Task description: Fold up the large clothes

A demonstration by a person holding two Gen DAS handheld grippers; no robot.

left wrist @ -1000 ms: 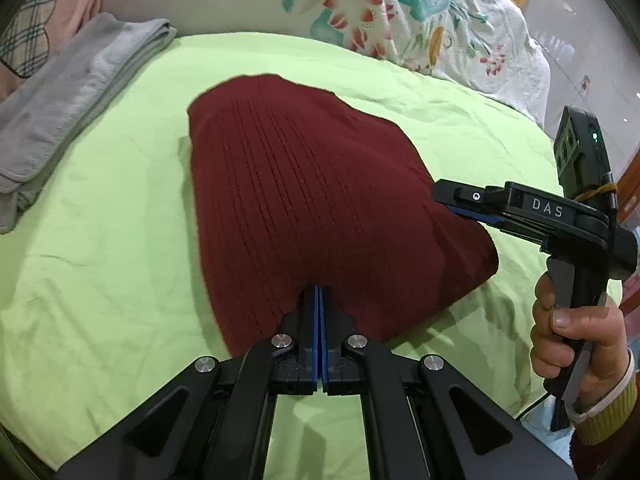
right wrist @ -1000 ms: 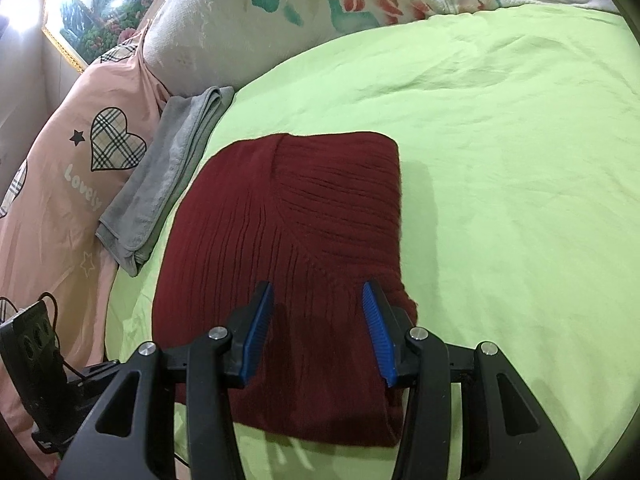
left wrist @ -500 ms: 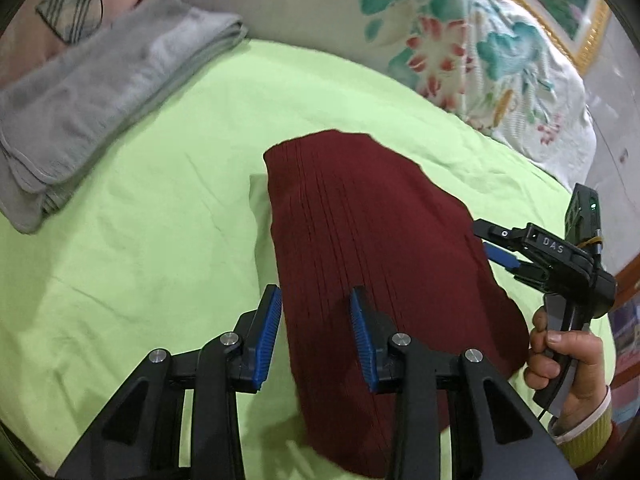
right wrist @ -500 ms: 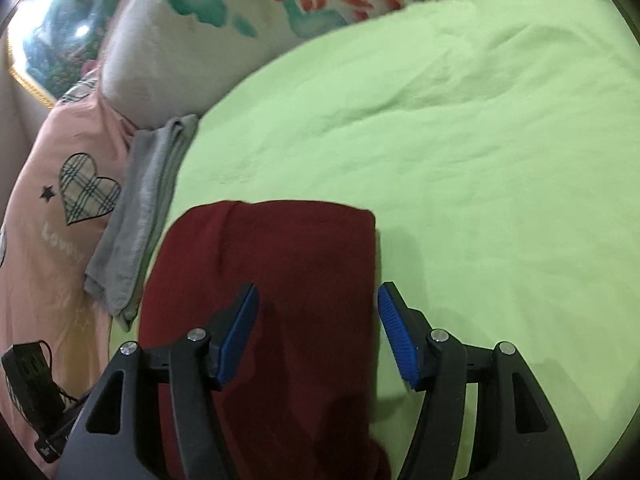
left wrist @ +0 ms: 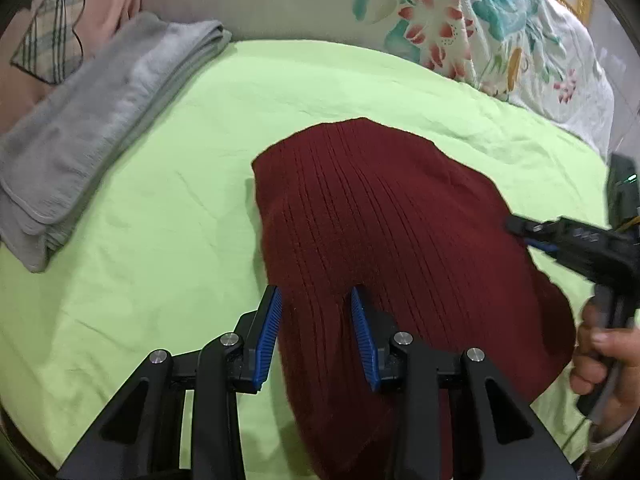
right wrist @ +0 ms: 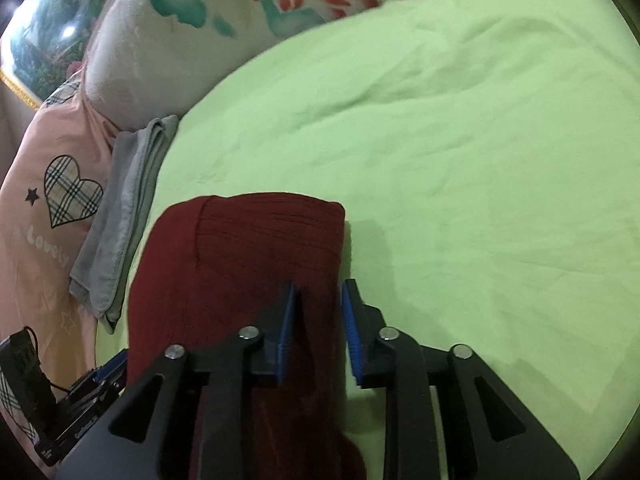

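Item one, nearest: our left tongs (left wrist: 316, 332), jaws standing partly apart and gripping nothing. They are hovering over the near left edge of the dark red sweater (left wrist: 384, 248), one blue pad outside that edge, the other over the knit; we judge this is lining up a pinch on the edge for another fold.

Item two: our right tongs (right wrist: 318, 332), jaws narrow and just now closing in. The sweater's right edge is lying between the pads, yet we cannot tell whether they are pressing on it.

Item three: the sweater itself, lying folded flat on the green sheet (right wrist: 480, 140), between the two tongs, its far folded edge pointing away from us.

Item four, further off: a folded grey towel (left wrist: 92, 120), lying well clear to the left, likely set aside.

Item five, farthest: a floral pillow (left wrist: 460, 28) and a pink pillow (right wrist: 48, 200) beyond the sheet.
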